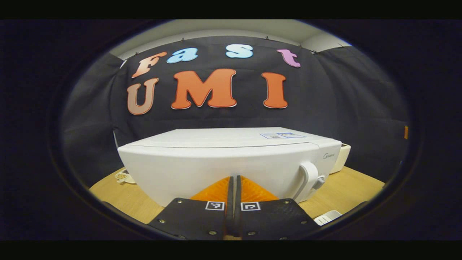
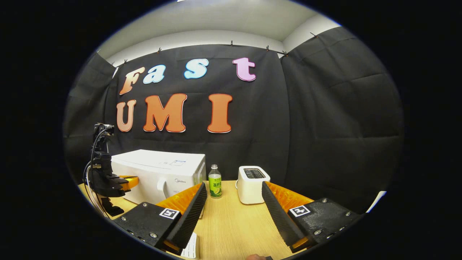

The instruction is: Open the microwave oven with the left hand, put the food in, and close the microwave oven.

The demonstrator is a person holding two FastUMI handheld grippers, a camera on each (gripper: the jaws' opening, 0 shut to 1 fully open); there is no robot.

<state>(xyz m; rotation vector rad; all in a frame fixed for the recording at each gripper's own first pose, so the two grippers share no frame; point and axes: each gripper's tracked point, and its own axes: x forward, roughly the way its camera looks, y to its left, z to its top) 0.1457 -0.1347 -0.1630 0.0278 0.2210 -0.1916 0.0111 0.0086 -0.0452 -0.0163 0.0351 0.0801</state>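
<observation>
Here the pale wooden tabletop [image 2: 231,224] is stretching toward the black cloth wall. The right gripper [image 2: 234,202] is hovering over it with ribbed fingers spread wide, holding nothing. The left gripper [image 1: 233,187] is keeping its fingers pressed together, empty, just before the glossy white boxy microwave oven [image 1: 223,159], door closed, curved handle [image 1: 306,178] at its right. Farther off are standing a small green-labelled bottle [image 2: 215,186] and a white rounded appliance [image 2: 252,184], probably a toaster.

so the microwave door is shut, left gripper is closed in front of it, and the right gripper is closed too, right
Not quite: the right gripper is open, its fingers spread wide over the table in the right gripper view. The microwave door is shut and the left gripper is closed.
</observation>
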